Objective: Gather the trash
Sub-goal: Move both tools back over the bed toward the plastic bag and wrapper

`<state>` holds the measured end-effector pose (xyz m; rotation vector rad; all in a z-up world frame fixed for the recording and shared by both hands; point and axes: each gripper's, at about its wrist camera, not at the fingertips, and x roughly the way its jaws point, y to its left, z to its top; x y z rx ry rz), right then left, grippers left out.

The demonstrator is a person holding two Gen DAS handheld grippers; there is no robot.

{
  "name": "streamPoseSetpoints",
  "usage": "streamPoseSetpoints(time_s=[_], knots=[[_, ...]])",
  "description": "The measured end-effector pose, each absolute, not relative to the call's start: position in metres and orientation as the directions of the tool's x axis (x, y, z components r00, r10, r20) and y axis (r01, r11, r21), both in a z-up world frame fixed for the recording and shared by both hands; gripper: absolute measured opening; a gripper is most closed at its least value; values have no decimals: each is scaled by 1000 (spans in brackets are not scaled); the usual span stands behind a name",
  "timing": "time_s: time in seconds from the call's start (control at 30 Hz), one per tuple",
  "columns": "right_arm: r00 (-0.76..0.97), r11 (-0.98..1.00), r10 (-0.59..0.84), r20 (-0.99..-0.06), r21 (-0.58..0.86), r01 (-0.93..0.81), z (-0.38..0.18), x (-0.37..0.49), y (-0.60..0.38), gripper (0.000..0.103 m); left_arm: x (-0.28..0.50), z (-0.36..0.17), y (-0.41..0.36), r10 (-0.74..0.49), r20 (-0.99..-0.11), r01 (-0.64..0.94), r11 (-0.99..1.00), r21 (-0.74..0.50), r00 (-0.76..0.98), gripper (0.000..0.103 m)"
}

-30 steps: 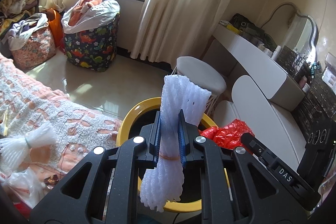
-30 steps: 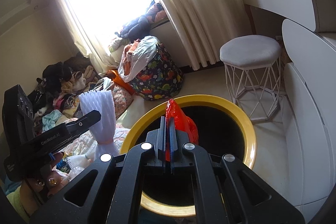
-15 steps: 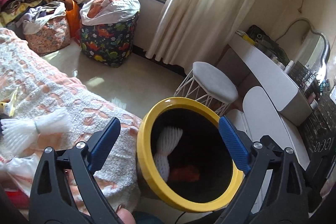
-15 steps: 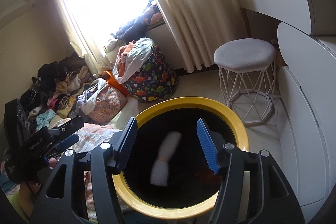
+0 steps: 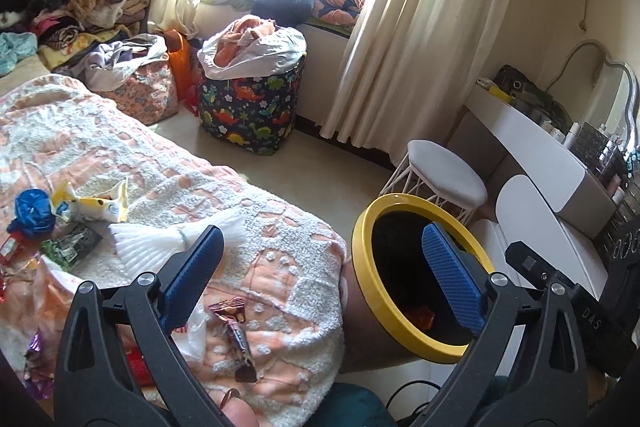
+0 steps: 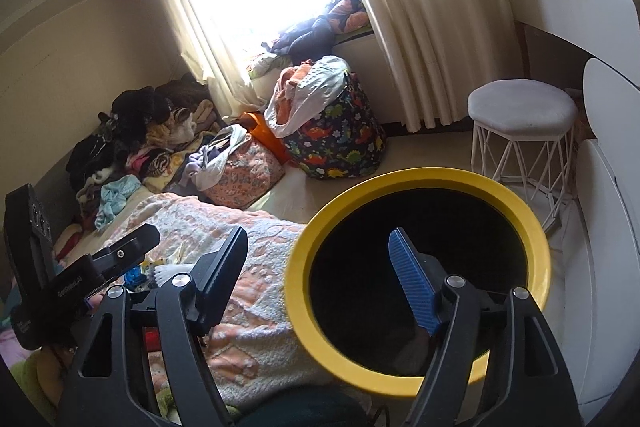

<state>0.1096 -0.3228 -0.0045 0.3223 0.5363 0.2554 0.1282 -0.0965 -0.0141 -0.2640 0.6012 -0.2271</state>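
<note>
A black bin with a yellow rim (image 5: pixel 362 269) stands beside the bed; a red scrap (image 5: pixel 420 317) lies inside it. My left gripper (image 5: pixel 320 239) hangs over the bed's edge, jaws opening, nothing between them. On the blanket lie a white foam net (image 5: pixel 160 247), a brown candy wrapper (image 5: pixel 236 331), a blue crumpled bag (image 5: pixel 32 211), a yellow-white wrapper (image 5: pixel 96 205) and a green packet (image 5: pixel 72 245). My right gripper (image 6: pixel 318 239) sits over the bin's rim (image 6: pixel 298 267), jaws opening and empty. In the right wrist view the left gripper's body (image 6: pixel 120 259) shows at left.
A dinosaur-print hamper (image 5: pixel 252 115) and a floral bag (image 5: pixel 144 91) stand on the floor by the window. A white stool (image 5: pixel 444 175) and a white dressing table (image 5: pixel 540 155) lie right of the bin. Clothes are piled at far left (image 5: pixel 80 7).
Both grippers opened: the foam net and the red bag dropped into the bin. The left gripper then swung left, toward the bed; the right shifted slightly left.
</note>
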Motion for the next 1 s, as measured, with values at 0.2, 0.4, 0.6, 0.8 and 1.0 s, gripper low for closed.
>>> streamPoseSetpoints(time_s=[0.2, 0.4, 0.6, 0.8, 1.0], knots=[[809, 910, 372, -455, 352, -220, -3, 106, -297, 75, 118, -14, -72, -253, -514, 99, 946, -308, 820, 91], [785, 903, 409, -465, 332, -274, -3, 106, -275, 78, 106, -12, -51, -219, -503, 66, 950, -304, 836, 91], [756, 891, 448, -477, 306, -335, -5, 103, -249, 79, 96, -13, -26, -179, -498, 25, 953, -300, 849, 91], [715, 871, 492, -497, 282, -403, -8, 104, -219, 81, 87, -14, 1, -140, -501, -23, 952, -305, 854, 91], [664, 843, 530, -528, 245, -478, -10, 105, -185, 83, 74, -16, 30, -94, -502, -77, 948, -309, 860, 91]])
